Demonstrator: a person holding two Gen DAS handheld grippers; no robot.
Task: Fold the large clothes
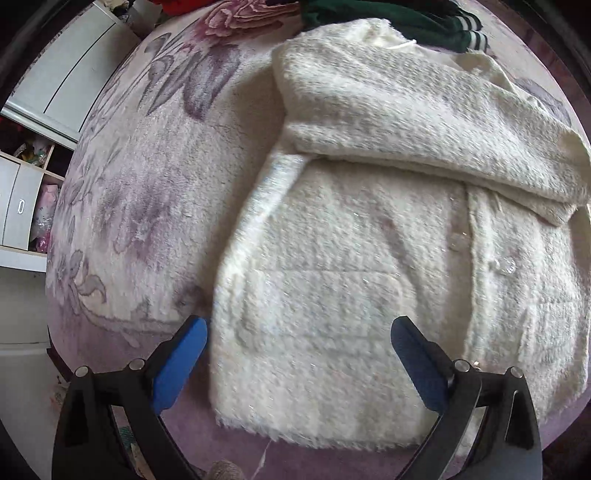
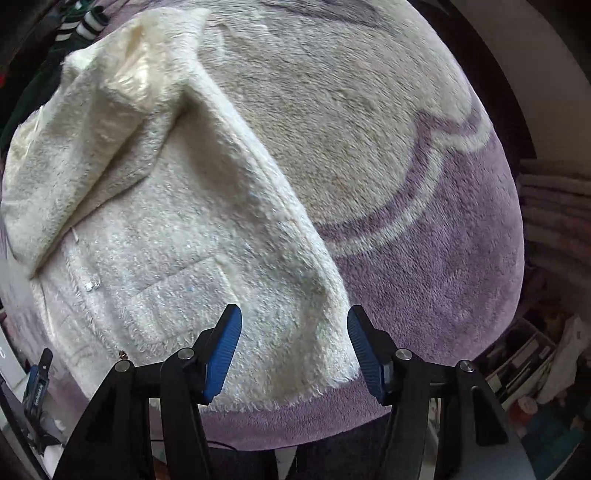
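- Cabinet [image 1: 55,85]: pale grey, flat-fronted, at the far left beyond the bed edge; one handled drawer front shows below it.
- Blanket [image 1: 147,206]: one plush fleece cover, lilac with grey-purple flower print and a pale curved band; short, matted pile.
- Left gripper [image 1: 299,332]: black frame, two blue ribbed pads, jaws spread wide and holding nothing. It hangs above the cardigan's lower left hem, pointing steeply down.
- Cardigan [image 1: 332,295]: one cream, fuzzy boucle knit with fine glittery threads, lying flat on the blanket, front side up. Its long axis runs from the frayed hem near the grippers to the collar at the far side.
- Patch pocket [image 1: 314,306]: one visible in the left view, square, on the left front panel.
- Buttons [image 1: 506,266]: two clear, faceted, along the centre placket.
- Sleeve [image 1: 424,122]: one folded across the chest, lying crosswise to the body.
- Green garment [image 1: 424,22]: dark knit with white-striped cuffs, just beyond the collar.
- Right gripper [image 2: 294,330]: same build, jaws parted, nothing between the pads; it hangs over the cardigan's right hem corner.
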